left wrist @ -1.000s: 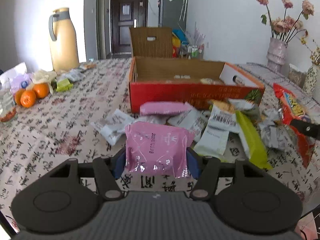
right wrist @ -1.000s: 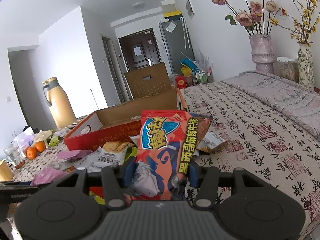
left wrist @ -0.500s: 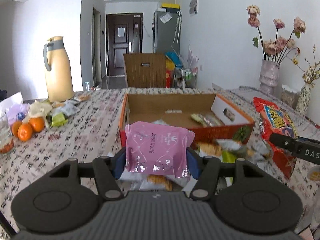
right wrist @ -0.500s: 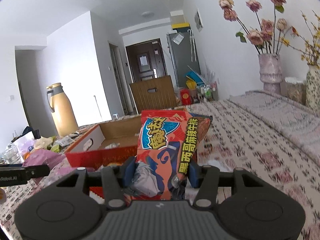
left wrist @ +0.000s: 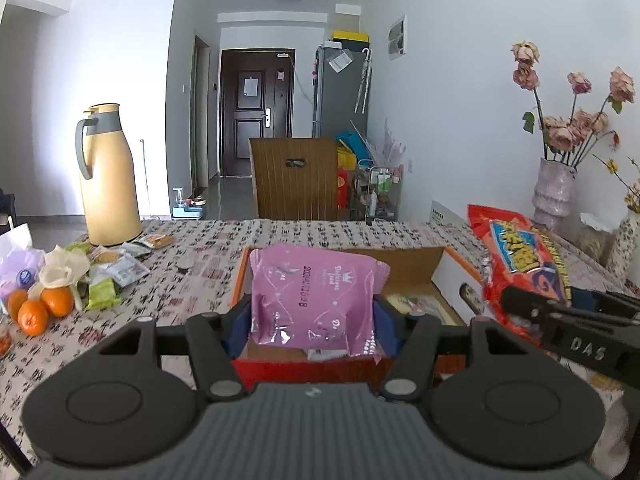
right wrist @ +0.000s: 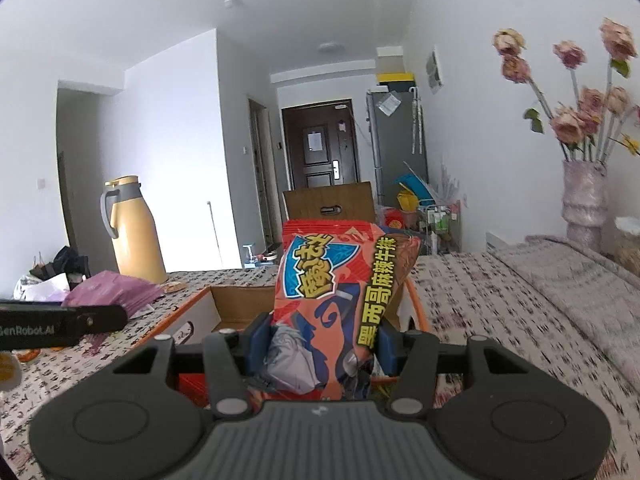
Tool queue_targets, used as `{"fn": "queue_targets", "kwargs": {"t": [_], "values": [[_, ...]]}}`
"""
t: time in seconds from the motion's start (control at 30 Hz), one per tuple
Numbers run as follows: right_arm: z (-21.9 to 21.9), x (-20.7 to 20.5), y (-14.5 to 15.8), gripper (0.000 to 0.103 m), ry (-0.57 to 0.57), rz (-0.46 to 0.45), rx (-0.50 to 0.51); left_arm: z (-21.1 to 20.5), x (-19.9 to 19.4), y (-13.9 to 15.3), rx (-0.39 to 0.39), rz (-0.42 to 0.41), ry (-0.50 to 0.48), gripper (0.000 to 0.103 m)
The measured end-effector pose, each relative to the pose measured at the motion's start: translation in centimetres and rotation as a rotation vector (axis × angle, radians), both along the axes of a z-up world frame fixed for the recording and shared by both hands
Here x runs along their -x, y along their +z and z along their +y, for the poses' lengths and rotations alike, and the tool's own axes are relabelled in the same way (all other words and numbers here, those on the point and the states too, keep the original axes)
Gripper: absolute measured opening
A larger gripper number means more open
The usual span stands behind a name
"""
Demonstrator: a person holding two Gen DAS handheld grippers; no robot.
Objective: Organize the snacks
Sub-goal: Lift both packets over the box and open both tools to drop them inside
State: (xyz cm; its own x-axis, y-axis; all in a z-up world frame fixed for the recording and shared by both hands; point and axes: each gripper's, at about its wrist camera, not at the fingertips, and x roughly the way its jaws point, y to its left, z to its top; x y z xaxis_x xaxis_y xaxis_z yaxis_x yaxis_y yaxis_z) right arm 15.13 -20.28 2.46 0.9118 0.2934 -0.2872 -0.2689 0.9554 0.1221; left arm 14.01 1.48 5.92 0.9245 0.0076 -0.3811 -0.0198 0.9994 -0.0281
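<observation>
My left gripper (left wrist: 312, 320) is shut on a pink snack packet (left wrist: 316, 292), held upright over the near edge of the open red cardboard box (left wrist: 312, 372). My right gripper (right wrist: 320, 344) is shut on a red chip bag (right wrist: 340, 292) with a blue and yellow label, raised above the same box (right wrist: 236, 304). In the left wrist view the red chip bag (left wrist: 520, 264) and the right gripper's finger show at the right. In the right wrist view the pink packet (right wrist: 116, 292) shows at the left. A few packets lie inside the box (left wrist: 412, 304).
A yellow thermos jug (left wrist: 108, 176) stands at the table's far left, with oranges (left wrist: 40, 308) and small packets (left wrist: 116, 268) beside it. A vase of dried flowers (left wrist: 556, 188) stands at the right. A wooden chair back (left wrist: 296, 180) rises behind the patterned tablecloth (left wrist: 168, 300).
Both grippers rose and moved forward from the pile of packets toward the box, each still holding its packet. The loose pile has dropped out of sight below.
</observation>
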Motion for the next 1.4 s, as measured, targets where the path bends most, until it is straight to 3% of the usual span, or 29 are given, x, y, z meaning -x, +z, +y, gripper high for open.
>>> {"fn": "queue_targets", "kwargs": {"t": [0.3,0.57,1.1,1.17,1.3,1.33,1.4], "values": [[1.8,-5.5,0.4,0.052,0.035,0.017,0.027,0.3,-5.3,0.3,0.003,0.015,0.031,0.062],[3.1,-10.0,-0.9,0.052,0.051,0.119,0.063,0.7,-9.4,-0.5,0.021,0.036,0.066,0.062],[3.6,-12.2,-3.7,0.052,0.068,0.234,0.094,0.7,-11.5,-3.6,0.014,0.123,0.075,0.063],[3.5,-12.2,-3.8,0.052,0.069,0.237,0.092,0.6,-11.4,-3.7,0.013,0.123,0.072,0.066],[3.2,-12.2,-3.8,0.055,0.053,0.239,0.081,1.0,-11.1,-3.5,0.029,0.106,0.095,0.084],[3.1,-12.3,-3.8,0.059,0.047,0.24,0.077,1.1,-11.0,-3.4,0.036,0.101,0.104,0.091],[2.8,-12.2,-3.6,0.08,0.037,0.233,0.065,1.4,-10.8,-3.1,0.045,0.089,0.123,0.102]]}}
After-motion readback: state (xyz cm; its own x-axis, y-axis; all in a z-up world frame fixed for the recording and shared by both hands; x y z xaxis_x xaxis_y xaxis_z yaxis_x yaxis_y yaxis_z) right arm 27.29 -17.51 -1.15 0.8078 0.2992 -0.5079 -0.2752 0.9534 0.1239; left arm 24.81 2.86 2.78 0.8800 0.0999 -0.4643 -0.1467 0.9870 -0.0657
